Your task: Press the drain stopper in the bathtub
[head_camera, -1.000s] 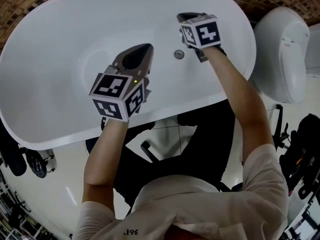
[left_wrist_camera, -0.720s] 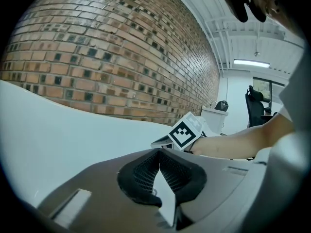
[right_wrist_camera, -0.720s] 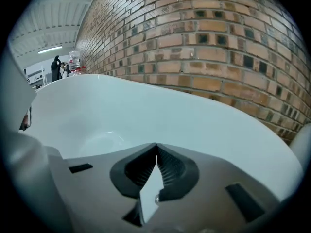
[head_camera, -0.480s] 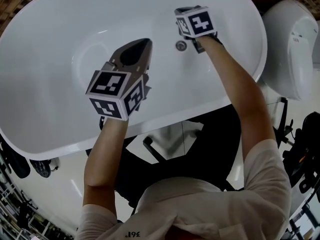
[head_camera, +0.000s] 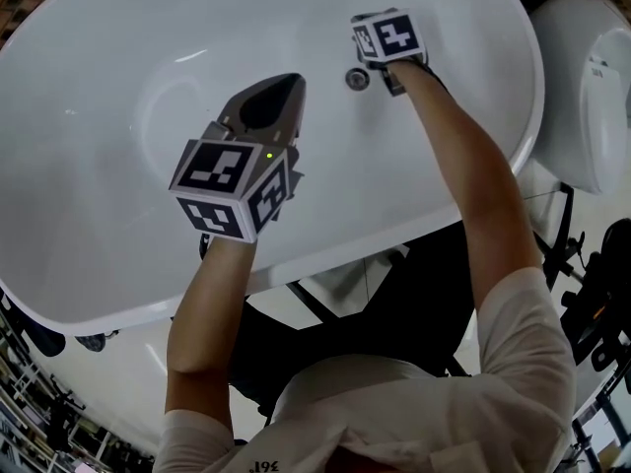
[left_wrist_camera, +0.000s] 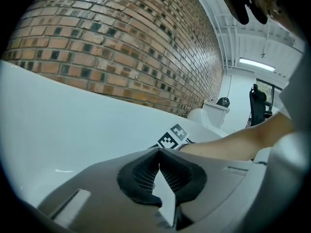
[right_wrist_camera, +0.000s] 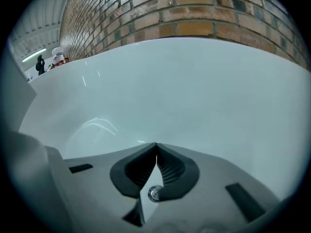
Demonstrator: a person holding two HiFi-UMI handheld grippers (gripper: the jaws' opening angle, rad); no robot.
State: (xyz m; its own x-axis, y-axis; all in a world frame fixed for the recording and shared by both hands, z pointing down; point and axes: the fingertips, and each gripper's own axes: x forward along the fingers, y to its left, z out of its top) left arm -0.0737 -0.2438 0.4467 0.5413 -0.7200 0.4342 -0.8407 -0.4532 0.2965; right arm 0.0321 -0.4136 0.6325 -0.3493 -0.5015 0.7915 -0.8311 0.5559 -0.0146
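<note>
Head view: the right gripper (head_camera: 373, 37) is just beside the drain stopper (head_camera: 357, 78), low in the bathtub (head_camera: 89, 166).

Left gripper view: the left gripper (left_wrist_camera: 159, 150) has its jaws pressed together, empty.

Right gripper view: its jaws are together too, and the stopper peeks out under them. I think the tips should go over its middle, then push straight down.

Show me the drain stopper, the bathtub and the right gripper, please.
drain stopper (head_camera: 357, 78): head view, on its round metal top.
bathtub (head_camera: 99, 77): head view, on its bare inner wall.
right gripper (right_wrist_camera: 156, 147): right gripper view, where its closed jaw tips meet.
</note>
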